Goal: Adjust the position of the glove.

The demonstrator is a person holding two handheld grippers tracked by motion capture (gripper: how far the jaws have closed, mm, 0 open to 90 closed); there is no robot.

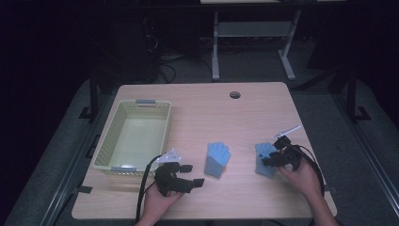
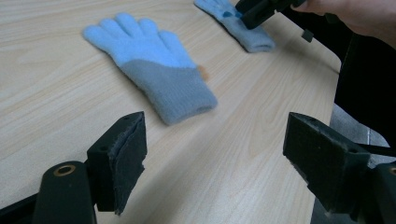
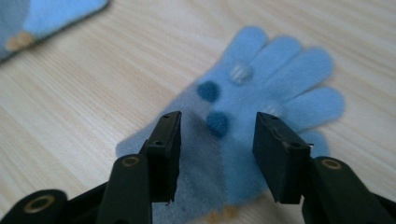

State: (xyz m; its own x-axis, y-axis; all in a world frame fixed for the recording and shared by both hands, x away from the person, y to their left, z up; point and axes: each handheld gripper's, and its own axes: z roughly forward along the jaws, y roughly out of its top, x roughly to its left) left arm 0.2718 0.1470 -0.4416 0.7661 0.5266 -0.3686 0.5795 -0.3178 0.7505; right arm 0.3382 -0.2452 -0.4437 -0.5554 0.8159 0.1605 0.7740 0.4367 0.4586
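Two blue gloves lie on a wooden table (image 1: 244, 113), with a basket (image 1: 162, 125) at the left.

The right gripper (image 3: 217, 135) hangs parted above the dotted glove (image 3: 275, 84); the left gripper (image 2: 215, 158) is spread wide near the plain glove (image 2: 154, 65). No writing is legible.

basket (image 1: 134, 134) on counter (image 1: 226, 113) at your left | middle glove (image 1: 217, 159) flat on counter, right of basket | right glove (image 1: 265, 159) beside it, further right | your left gripper (image 1: 190, 175) near edge, before basket's right corner, left of middle glove | your right gripper (image 1: 272, 159) over right glove
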